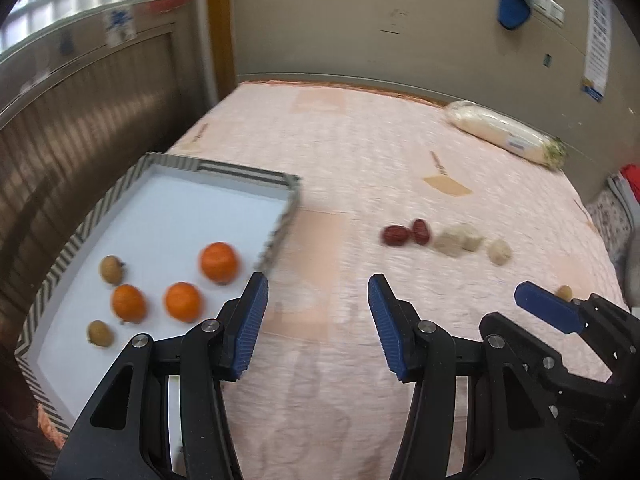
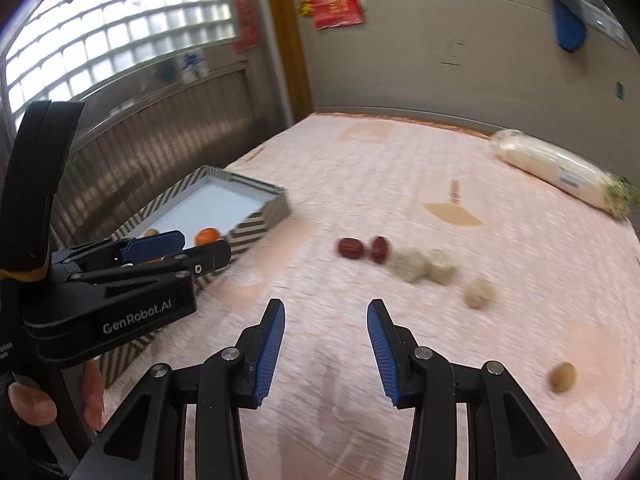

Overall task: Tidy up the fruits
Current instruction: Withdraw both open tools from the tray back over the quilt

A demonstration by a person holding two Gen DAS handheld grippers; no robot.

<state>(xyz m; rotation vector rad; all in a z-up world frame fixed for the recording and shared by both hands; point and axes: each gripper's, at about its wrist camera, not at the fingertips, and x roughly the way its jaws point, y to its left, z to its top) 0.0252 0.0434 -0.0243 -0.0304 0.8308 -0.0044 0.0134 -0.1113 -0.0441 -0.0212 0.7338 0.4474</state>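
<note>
Fruit lies scattered; left hand-held gripper [image 1: 318, 292] and right hand-held gripper [image 2: 326, 318] gape empty.

Open pink bedcover [image 1: 320, 152] between striped tray [image 1: 256, 176] and red dates [image 1: 406, 234].

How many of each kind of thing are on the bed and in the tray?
Orange fruits, in the tray: 3
Small brown fruits, two in the tray, one on the cover: 3
Red dates: 2
Pale lumps: 3
Wrapped white radish: 1
Total: 12
</note>
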